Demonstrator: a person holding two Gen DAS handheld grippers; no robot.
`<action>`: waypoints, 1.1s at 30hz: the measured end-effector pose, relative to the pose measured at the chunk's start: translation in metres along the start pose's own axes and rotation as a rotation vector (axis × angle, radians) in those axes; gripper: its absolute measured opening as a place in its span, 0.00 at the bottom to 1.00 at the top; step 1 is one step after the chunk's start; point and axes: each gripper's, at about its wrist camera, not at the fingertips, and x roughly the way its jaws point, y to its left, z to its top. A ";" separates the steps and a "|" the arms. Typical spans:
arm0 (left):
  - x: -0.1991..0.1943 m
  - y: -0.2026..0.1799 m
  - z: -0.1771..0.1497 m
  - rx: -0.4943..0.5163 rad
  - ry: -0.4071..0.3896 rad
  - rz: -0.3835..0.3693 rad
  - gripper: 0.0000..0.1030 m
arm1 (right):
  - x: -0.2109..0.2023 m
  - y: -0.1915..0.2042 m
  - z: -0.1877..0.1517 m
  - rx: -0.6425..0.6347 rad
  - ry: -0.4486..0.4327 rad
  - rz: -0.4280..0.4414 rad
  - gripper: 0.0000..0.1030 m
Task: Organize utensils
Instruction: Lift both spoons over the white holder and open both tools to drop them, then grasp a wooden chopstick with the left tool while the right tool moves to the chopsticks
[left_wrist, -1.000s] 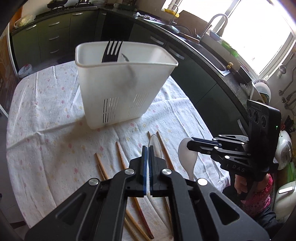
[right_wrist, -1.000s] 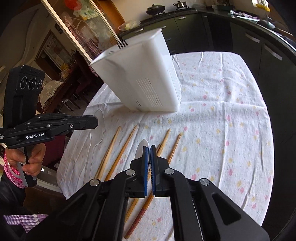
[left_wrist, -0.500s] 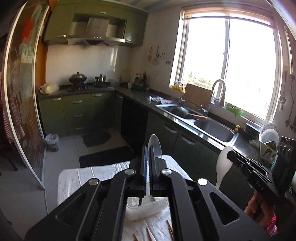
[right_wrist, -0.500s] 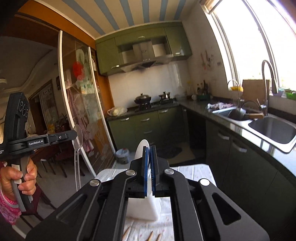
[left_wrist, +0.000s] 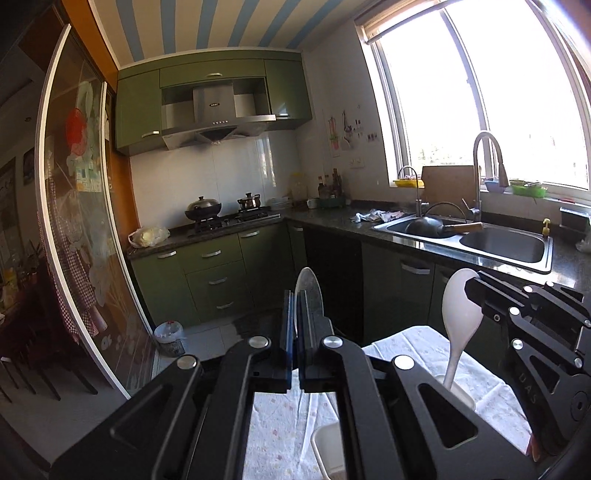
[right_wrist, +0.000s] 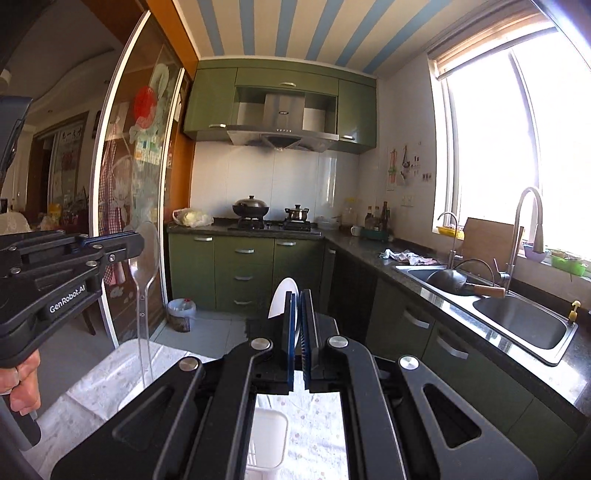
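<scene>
My left gripper (left_wrist: 295, 321) is shut on a clear plastic spoon (left_wrist: 308, 291), bowl up; it also shows in the right wrist view (right_wrist: 142, 266), its handle hanging down. My right gripper (right_wrist: 297, 325) is shut on a white spoon (right_wrist: 282, 297); in the left wrist view that white spoon (left_wrist: 460, 310) stands upright with its handle tip at the rim of the white utensil holder (left_wrist: 458, 391). The holder (right_wrist: 267, 435) sits below both grippers on the flowered tablecloth (left_wrist: 280, 424). Both grippers are raised and point level into the kitchen.
A sink (left_wrist: 502, 243) with a tall tap runs along the counter on the right. A stove with pots (right_wrist: 251, 210) is at the back. A glass sliding door (right_wrist: 122, 184) stands on the left. A bin (left_wrist: 168, 332) is on the floor.
Both grippers have lifted from the table with their spoons and tilted up to face the kitchen. The white spoon has come down over the holder.
</scene>
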 end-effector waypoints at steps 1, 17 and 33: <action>0.005 -0.003 -0.006 0.006 0.014 -0.002 0.02 | 0.004 0.002 -0.006 -0.006 0.009 0.000 0.04; -0.006 -0.001 -0.049 -0.059 0.209 -0.036 0.52 | -0.042 -0.012 -0.021 0.014 0.100 0.060 0.17; -0.022 -0.011 -0.221 -0.245 1.079 -0.196 0.27 | -0.100 -0.025 -0.109 -0.046 0.470 0.139 0.26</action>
